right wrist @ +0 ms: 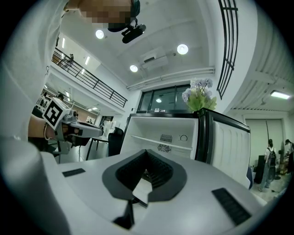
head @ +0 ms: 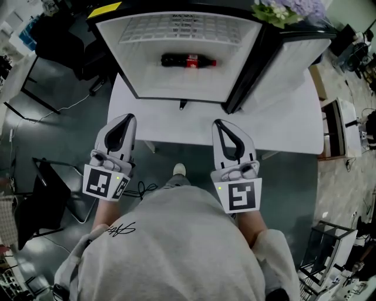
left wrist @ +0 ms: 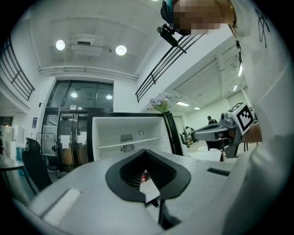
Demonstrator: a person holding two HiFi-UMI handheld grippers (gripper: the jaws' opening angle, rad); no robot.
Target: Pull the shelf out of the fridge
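While the fridge point(head: 147, 77) stood open on the white surface point(head: 282, 120), left tool point(head: 127, 117) and right tool point(head: 218, 123) both clenched empty, short of the shelf point(head: 147, 29), cola bottle point(head: 188, 60) below it.

A cola bottle point(head: 188, 60) lay on its side ahead of me, with pale flowers point(head: 289, 10) up to its right. A white table point(head: 288, 126) spread below me. A black chair point(left wrist: 33, 163) stood off to my left.

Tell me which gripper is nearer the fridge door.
Right. The right gripper is just short of the door; the left gripper is at the other side of the fridge.
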